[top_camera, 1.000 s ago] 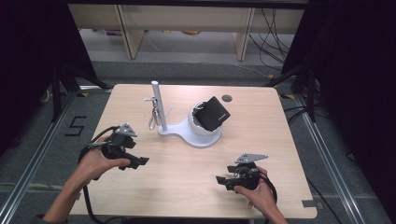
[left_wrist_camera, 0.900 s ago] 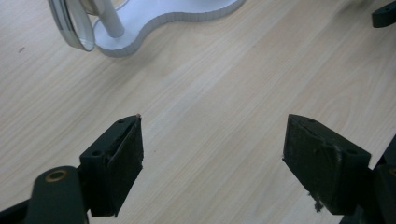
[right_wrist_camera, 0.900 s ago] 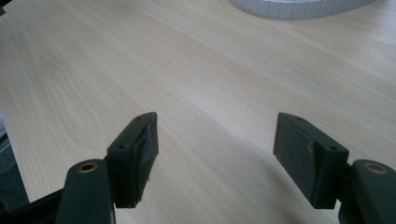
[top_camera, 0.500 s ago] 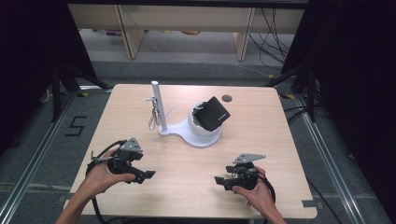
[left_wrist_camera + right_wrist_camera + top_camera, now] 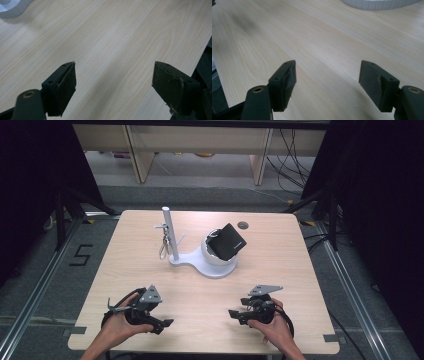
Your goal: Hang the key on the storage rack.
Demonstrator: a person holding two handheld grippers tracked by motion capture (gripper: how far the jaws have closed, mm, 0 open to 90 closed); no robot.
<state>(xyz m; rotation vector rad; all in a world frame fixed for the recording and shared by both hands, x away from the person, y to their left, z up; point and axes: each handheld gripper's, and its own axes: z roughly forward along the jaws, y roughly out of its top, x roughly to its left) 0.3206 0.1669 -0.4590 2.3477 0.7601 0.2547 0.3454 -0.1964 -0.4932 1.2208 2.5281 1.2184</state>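
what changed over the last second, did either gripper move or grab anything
The left gripper drew back toward the person's near edge of the table and a little rightward, jaws open and empty. The right gripper stayed put, also open. The white stand and the black wallet on it did not move.

A white plastic stand (image 5: 202,262) sits a little behind the middle of the pale wooden desk (image 5: 300,270), its flat base rounded at both ends. From the left end rises a slim white upright post (image 5: 170,232), and a small metal keyring (image 5: 163,247) hangs from a short peg on the post's left side. On the right end stands a white rounded cradle (image 5: 212,256), and a black rectangular box-like device (image 5: 227,241) rests in it, tilted on one corner.
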